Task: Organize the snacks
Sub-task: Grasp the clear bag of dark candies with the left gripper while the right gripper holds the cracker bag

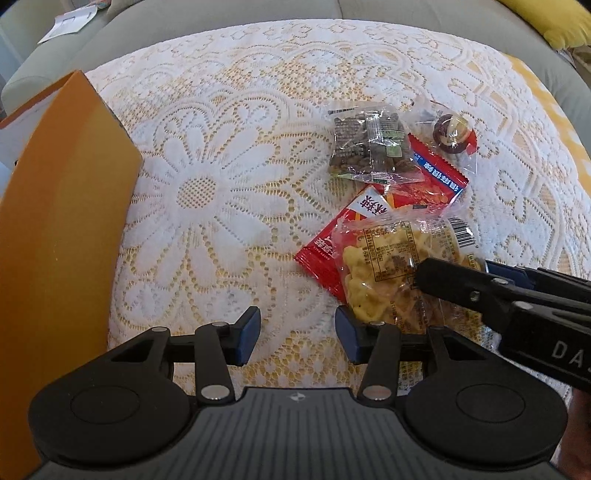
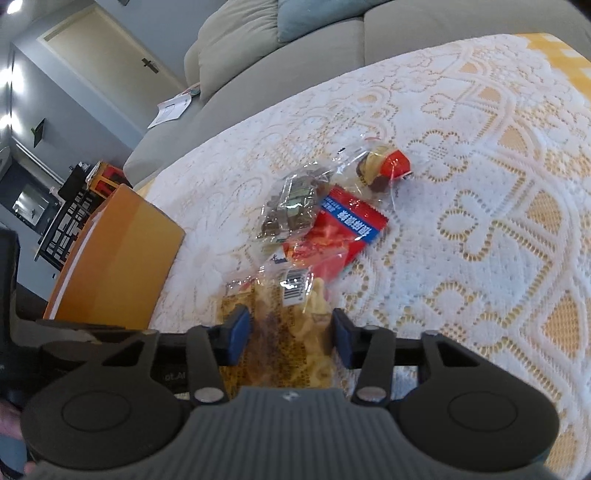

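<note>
Several snack packets lie together on the lace tablecloth (image 1: 207, 155). A clear bag of yellow crisps (image 1: 384, 280) (image 2: 295, 332) is nearest. It overlaps a red packet (image 1: 325, 247). Behind them are a clear bag of dark snacks (image 1: 365, 147) (image 2: 291, 206), a red and blue packet (image 1: 439, 181) (image 2: 343, 229) and a round sweet in clear wrap (image 1: 452, 134) (image 2: 384, 168). My right gripper (image 2: 290, 332) (image 1: 443, 277) is down over the crisp bag, which lies between its fingers; I see no firm pinch. My left gripper (image 1: 298, 332) is open over bare cloth, just left of that bag.
An orange box (image 1: 66, 221) (image 2: 118, 258) stands at the table's left edge. A grey sofa (image 1: 221, 11) (image 2: 295, 74) runs behind the table, with papers (image 1: 70, 22) (image 2: 171, 109) and a yellow cushion (image 1: 554, 22) on it. Bare cloth lies between box and snacks.
</note>
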### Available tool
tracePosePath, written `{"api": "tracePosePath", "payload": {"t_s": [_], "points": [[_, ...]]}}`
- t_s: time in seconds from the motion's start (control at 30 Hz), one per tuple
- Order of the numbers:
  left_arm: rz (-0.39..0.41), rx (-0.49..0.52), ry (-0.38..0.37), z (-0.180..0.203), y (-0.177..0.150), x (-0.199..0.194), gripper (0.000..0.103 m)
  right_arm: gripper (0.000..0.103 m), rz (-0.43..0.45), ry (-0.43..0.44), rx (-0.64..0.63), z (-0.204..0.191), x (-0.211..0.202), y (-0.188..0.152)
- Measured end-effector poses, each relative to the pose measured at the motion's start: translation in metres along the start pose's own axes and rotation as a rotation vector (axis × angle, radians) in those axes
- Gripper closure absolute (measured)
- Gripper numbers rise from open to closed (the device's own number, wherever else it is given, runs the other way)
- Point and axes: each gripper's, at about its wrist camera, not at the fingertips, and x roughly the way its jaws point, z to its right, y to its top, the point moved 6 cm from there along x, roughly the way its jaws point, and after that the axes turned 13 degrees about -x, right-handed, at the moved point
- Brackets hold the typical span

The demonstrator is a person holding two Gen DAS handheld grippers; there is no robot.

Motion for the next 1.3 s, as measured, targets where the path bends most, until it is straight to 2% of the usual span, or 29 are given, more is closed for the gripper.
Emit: {"api": "tracePosePath", "payload": {"t_s": [0.07, 0.13, 0.3, 0.4, 0.57, 0.77, 0.87, 1.1, 1.3], "points": [[0.017, 0.019, 0.002, 0.001, 0.000, -0.001, 0.047, 0.072, 0.003, -0.001, -0.016, -0.002, -0.003, 0.002], [0.038, 0.037, -0.010, 0.002, 0.001, -0.005, 0.044, 0.076, 0.001, -0.003, -0.034, -0.004, -0.007, 0.002], [0.133, 0.063, -0.065, 0.006, 0.016, -0.027, 0.032, 0.079, 0.029, -0.029, -0.052, 0.000, -0.028, 0.011], [0.165, 0.073, -0.099, 0.014, 0.031, -0.032, 0.024, 0.079, 0.080, -0.070, 0.011, 0.018, -0.042, 0.020], [0.195, 0.078, -0.058, 0.033, 0.057, -0.021, 0.023, 0.080, 0.153, -0.107, 0.124, 0.048, -0.049, 0.032], [0.207, 0.065, -0.115, 0.055, 0.079, -0.004, 0.023, 0.080, 0.133, -0.137, 0.113, 0.055, -0.030, 0.030], [0.188, 0.068, -0.149, 0.062, 0.083, 0.005, 0.023, 0.080, 0.132, -0.119, 0.133, 0.064, -0.029, 0.030], [0.095, -0.010, -0.159, 0.059, 0.088, 0.038, 0.022, 0.080, 0.126, -0.109, 0.131, 0.066, -0.025, 0.030], [0.118, 0.015, -0.145, 0.060, 0.089, 0.041, 0.018, 0.079, 0.122, -0.111, 0.129, 0.066, -0.023, 0.029]]}}
